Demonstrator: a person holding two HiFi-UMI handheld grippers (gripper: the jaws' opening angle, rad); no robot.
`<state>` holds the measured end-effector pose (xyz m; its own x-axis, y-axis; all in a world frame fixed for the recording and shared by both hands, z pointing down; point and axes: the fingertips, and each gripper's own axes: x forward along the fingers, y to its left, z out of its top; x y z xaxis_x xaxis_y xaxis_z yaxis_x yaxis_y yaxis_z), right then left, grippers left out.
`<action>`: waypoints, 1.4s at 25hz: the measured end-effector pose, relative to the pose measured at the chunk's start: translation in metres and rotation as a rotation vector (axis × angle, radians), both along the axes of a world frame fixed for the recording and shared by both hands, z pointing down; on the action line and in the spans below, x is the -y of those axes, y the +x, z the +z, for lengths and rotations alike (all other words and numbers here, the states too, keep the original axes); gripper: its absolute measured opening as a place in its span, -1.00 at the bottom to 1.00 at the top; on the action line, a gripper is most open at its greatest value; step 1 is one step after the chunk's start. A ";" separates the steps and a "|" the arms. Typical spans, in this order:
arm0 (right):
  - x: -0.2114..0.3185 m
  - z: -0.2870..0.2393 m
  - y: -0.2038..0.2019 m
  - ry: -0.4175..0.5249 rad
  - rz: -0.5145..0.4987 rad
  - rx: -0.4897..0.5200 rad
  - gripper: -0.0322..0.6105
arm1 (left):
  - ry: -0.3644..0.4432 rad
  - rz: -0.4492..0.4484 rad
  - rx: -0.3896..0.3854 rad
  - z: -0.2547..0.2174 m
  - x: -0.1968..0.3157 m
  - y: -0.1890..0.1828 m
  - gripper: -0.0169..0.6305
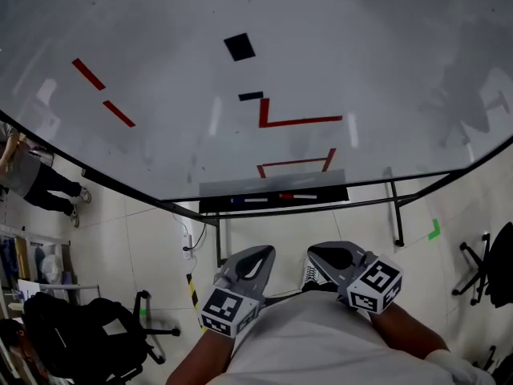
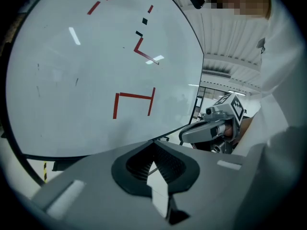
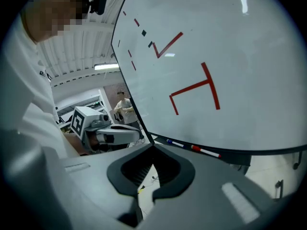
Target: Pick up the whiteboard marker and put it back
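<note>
Below whiteboard (image 1: pixel 240 95), markers (image 1: pixel 298 196) on tray (image 1: pixel 212 206); left gripper (image 1: pixel 264 252) & right gripper (image 1: pixel 316 255) fingers pressed together, empty. I could knock one off if unopened.

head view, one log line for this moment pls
stage: pre-pick | left claw: shut, empty | right claw: shut, empty | blue marker, red marker: lying in tray, untouched

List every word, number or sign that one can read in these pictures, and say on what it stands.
No readable words or numbers.
On the whiteboard: only red lines and black squares, no letters.
On the markers: print too small to read.
On the left gripper and right gripper: black-and-white square patterns, not text.
</note>
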<state>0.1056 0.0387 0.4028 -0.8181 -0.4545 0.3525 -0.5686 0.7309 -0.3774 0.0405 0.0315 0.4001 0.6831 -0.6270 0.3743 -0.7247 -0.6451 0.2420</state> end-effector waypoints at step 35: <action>0.078 0.016 -0.020 0.056 0.179 -0.152 -0.89 | 0.004 0.169 0.050 0.017 0.082 -0.038 -0.90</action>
